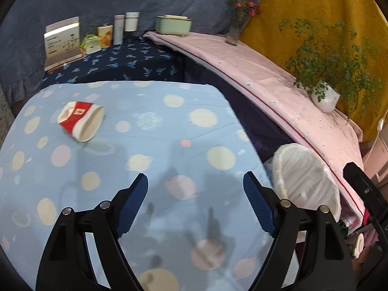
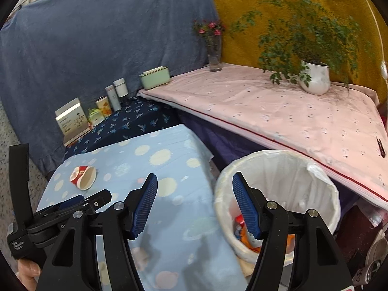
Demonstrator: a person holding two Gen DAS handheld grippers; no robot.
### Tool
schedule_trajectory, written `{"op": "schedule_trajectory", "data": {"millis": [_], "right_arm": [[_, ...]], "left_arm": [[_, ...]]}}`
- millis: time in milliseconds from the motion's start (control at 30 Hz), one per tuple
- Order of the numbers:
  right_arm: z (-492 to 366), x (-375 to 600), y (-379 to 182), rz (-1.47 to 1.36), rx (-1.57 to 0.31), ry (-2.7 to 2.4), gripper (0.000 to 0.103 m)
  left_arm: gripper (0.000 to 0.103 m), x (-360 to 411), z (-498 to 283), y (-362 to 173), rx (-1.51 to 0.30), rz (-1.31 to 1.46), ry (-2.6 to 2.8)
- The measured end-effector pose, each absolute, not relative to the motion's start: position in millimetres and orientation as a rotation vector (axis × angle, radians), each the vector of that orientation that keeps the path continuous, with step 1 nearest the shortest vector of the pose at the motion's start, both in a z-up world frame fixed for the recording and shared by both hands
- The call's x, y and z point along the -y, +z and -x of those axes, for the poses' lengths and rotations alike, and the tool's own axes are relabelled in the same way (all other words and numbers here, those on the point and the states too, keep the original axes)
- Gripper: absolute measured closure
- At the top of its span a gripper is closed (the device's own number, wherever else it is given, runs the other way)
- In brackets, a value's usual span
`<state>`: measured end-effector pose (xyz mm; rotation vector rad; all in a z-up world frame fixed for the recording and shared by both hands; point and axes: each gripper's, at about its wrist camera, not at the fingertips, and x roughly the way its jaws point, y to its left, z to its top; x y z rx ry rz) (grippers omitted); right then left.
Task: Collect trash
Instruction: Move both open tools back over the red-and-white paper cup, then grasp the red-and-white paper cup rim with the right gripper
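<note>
Both grippers, left [image 1: 195, 186] and right [image 2: 194, 189], gape empty; crushed cup [image 1: 81, 121] awaits, bin [image 2: 276, 203] beside the table [image 1: 169, 121].

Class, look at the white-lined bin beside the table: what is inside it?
Inside the bin, red and orange wrappers lie at the bottom; the right gripper's fingers hide the rest.

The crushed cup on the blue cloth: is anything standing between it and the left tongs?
Nothing visible. Only bare cloth lies between the open left tongs and the cup, which lies on its side.
</note>
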<state>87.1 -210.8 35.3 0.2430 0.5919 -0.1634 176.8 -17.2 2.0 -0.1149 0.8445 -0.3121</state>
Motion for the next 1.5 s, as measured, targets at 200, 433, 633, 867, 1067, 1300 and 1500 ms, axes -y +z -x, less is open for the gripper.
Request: {"op": "schedule_trajectory", "data": {"millis": [200, 433, 633, 867, 1067, 1300, 1500], "right_arm": [[-104, 168, 31, -0.226, -0.616, -0.092, 0.041], [-136, 108, 17, -0.224, -0.655, 0.004, 0.041], [-179, 56, -8, -0.273, -0.724, 0.112, 0.042], [-234, -5, -42, -0.274, -0.817, 0.189, 0.045], [-273, -37, -60, -0.273, -0.857, 0.232, 0.049], [-305, -60, -82, -0.323, -0.917, 0.285, 0.077], [-285, -61, -77, -0.293, -0.885, 0.307, 0.099]], "left_arm": [[0.026, -36, -183, -8, -0.851, 0.122, -0.212], [0.026, -106, -190, -19, -0.853, 0.091, -0.088], [0.025, -171, -200, -29, -0.865, 0.111, 0.026], [0.022, -234, -218, -37, -0.862, 0.148, 0.109], [0.021, -258, -236, -45, -0.865, 0.18, 0.119], [0.022, -260, -246, -51, -0.861, 0.204, 0.09], [0.022, -249, -245, -53, -0.863, 0.18, 0.053]]}}
